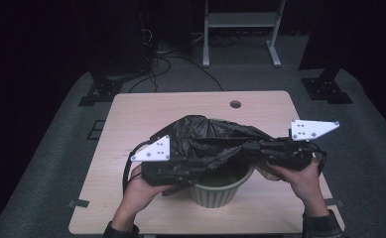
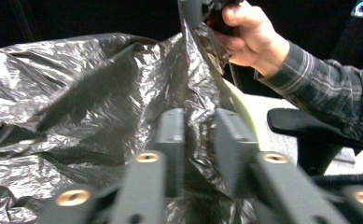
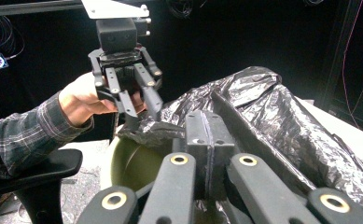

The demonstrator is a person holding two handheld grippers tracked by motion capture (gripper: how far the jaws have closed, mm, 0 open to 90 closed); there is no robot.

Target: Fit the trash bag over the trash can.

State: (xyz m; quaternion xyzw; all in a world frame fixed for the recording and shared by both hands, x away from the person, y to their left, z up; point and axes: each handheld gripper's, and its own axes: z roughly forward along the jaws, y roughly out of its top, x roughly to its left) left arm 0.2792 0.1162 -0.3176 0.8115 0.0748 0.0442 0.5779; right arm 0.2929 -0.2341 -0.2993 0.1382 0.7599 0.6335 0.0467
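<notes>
We stretch a black bin bag (image 1: pixel 208 141) over the green bin (image 1: pixel 220 191) on the worktop (image 1: pixel 141 114).
Our left gripper (image 2: pixel 200 135) and right gripper (image 3: pixel 208 135) each have fingers clamped on the bag's edge, above the bin's rim.

The black bag (image 1: pixel 208 141) drapes over the far half of the green bin (image 1: pixel 220 191), blocking its mouth from above; only the near rim stays open. Bare tabletop (image 1: pixel 180 106) lies free along the frame's upper part.
</notes>
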